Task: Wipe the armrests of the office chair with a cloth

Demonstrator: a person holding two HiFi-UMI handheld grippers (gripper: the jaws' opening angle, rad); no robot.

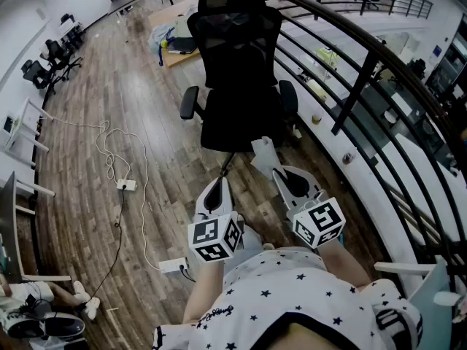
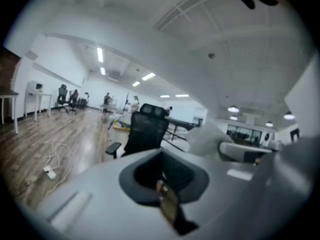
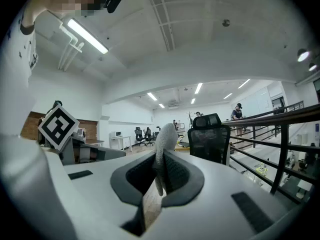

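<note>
Facing the black mesh office chair [image 1: 237,71], my right tongs [image 1: 283,172] clench a white cloth [image 1: 263,152]; my left tongs [image 1: 217,184] sit closed, empty.

I found no word, brand or number that I could read. The cube [image 1: 214,239] on the left gripper [image 1: 216,188] and the cube [image 1: 319,222] on the right gripper [image 1: 280,170] carried only black-and-white square marker patterns, no letters. The right gripper view showed one such marker [image 3: 58,125] too. A line of script [image 1: 208,317] ran along the hem of the person's star-printed shirt [image 1: 292,290], but it was too small and blurred for me to make out.
</note>
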